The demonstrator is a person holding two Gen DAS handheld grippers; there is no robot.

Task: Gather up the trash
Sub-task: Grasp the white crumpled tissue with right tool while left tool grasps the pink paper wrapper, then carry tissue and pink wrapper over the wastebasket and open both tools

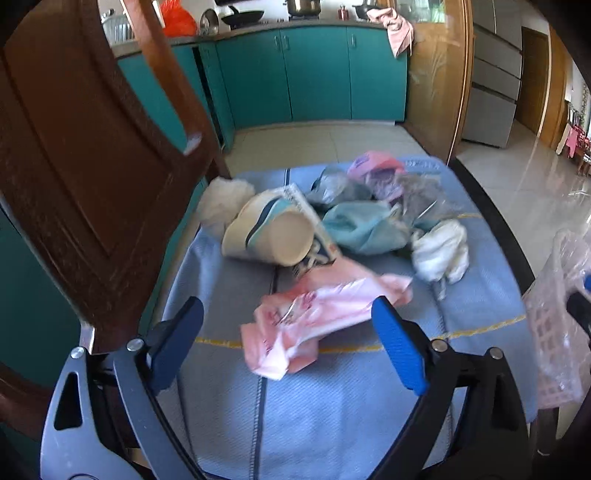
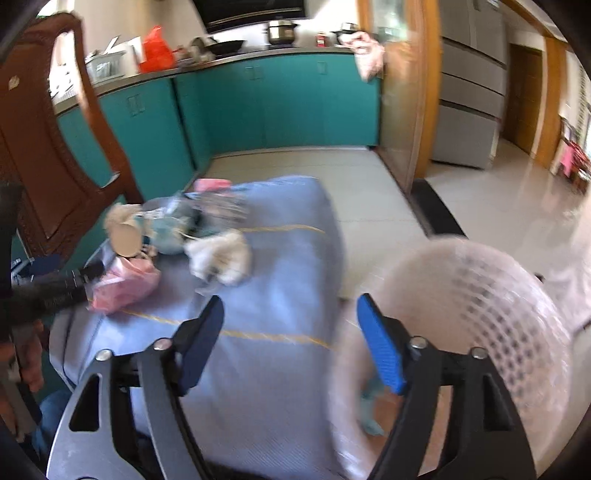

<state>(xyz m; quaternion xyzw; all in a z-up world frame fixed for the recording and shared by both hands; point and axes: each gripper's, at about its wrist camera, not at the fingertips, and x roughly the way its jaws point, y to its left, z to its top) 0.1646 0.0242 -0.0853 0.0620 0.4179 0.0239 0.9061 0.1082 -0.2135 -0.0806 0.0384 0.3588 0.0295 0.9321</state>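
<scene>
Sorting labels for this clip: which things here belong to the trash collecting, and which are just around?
Job: pink wrapper, paper cup, teal bag, white tissue, pink basket.
Around: chair, blue cloth, wok, pot, orange bag.

No legible text anywhere

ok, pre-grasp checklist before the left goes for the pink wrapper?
1. left gripper open: ok.
2. pink wrapper lying between its fingers, not pinched: ok.
3. Wrapper free of the paper cup: cannot tell; its far end runs up to the pile.
4. right gripper open and empty: ok.
5. pink basket within reach at the table's right side: ok.
6. Image sharpness for aiming: not ok, both views are motion blurred.
</scene>
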